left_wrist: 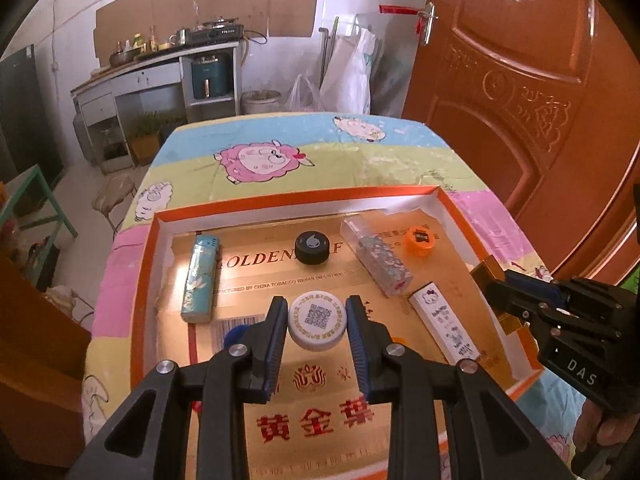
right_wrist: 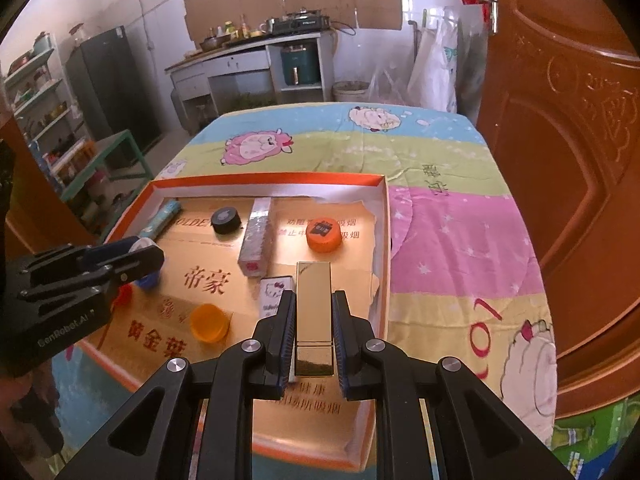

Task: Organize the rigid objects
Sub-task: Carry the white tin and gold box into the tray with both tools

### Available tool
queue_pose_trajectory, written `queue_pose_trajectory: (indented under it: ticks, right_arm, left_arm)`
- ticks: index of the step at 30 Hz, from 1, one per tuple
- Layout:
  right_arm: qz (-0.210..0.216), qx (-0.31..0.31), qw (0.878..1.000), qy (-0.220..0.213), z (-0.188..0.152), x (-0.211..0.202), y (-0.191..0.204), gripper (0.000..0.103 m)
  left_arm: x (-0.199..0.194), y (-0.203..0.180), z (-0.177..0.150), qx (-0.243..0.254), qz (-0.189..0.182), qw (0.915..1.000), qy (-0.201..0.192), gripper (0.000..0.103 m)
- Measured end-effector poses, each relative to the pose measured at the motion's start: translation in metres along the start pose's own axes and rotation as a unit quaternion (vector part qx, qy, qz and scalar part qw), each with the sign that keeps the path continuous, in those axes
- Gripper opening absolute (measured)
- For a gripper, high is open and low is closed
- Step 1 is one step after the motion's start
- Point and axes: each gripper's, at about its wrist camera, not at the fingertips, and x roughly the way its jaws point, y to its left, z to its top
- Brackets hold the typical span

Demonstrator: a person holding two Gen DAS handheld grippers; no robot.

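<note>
your fingers are closed on both loads: the left gripper (left_wrist: 316, 322) pinches the white cap (left_wrist: 318, 321) across its rim, and the right gripper (right_wrist: 313, 320) clamps the gold lighter (right_wrist: 314, 312) on its long flat sides.

the shallow orange-rimmed box (right_wrist: 384, 240) carries everything; it looks like light cardboard, so i expect it to slide if you push down hard. both held things hang over its near half, the lighter toward the right edge.

the gold lighter looks stiff, smooth and a little weighty, probably slippery; hold it low on the body, as you do now.

the white cap is likely light, hard plastic, its round wall prone to squirt out, so keep the pads across its full width.
</note>
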Motion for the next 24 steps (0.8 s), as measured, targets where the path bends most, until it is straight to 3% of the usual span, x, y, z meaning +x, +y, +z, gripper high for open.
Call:
queue_pose_trajectory:
  ticks: [24]
  right_arm:
    - [-0.007, -0.003, 1.000, 0.023, 0.004, 0.043, -0.005, 0.018]
  left_arm:
    - [0.048, 0.002, 0.004, -0.006, 0.003, 0.9992, 0.040, 0.031]
